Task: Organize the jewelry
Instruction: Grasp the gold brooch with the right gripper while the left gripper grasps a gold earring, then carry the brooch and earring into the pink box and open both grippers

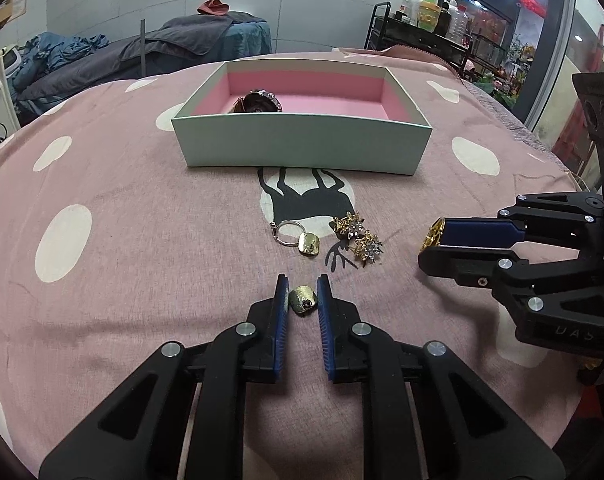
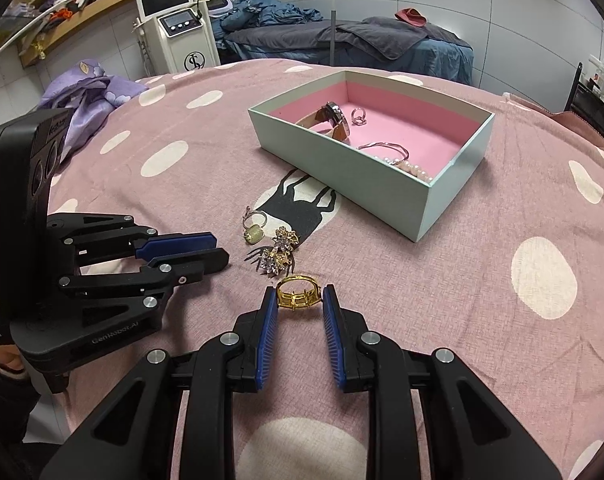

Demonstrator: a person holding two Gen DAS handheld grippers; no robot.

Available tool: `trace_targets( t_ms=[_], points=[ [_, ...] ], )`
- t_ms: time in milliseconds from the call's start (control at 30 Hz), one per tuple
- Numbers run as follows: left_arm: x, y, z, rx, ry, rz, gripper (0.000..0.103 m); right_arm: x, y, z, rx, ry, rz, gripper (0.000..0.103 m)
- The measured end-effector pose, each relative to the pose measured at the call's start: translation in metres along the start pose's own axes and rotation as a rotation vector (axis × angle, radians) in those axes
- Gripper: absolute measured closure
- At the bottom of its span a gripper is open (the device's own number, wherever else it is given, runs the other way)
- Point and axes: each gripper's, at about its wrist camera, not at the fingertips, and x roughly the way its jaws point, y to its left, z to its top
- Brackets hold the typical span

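- The left gripper (image 1: 303,294) is clamped on a small gold earring (image 1: 302,299), its blue pads against both sides of it, just above the pink spotted cloth (image 1: 141,240).
- The right gripper (image 2: 299,300) is closed on a gold ring (image 2: 298,294), which spans the gap between its pads.
- The box (image 2: 454,196), pale green outside with a pink lining, stands at 12 o'clock from the left gripper and about 1 o'clock from the right one.
- Already inside it: a watch (image 2: 336,120), a small silver ring (image 2: 358,116), a thin bangle (image 2: 386,148) and a pearl strand (image 2: 416,170).
- Left on the cloth, between grippers and box: a hoop earring with a gold tag (image 1: 297,238) and two flower-shaped pieces (image 1: 358,238), at 12 to 1 o'clock from the left gripper.
- By my reckoning, roughly half is done: two pieces are in hand awaiting the box and three remain to collect.
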Motion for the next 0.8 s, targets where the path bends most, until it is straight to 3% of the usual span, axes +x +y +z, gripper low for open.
trace_targets(
  t_ms=[400,800],
  points=[
    [-0.015,0.001,0.02,-0.018,-0.039,-0.038,0.088,-0.021,-0.001,0.018,-0.021,-0.055,0.008,0.08],
    [-0.005,0.01,0.088,-0.043,-0.072,-0.08,0.088,-0.015,-0.027,0.06,-0.022,-0.087,-0.047,0.08]
  ],
)
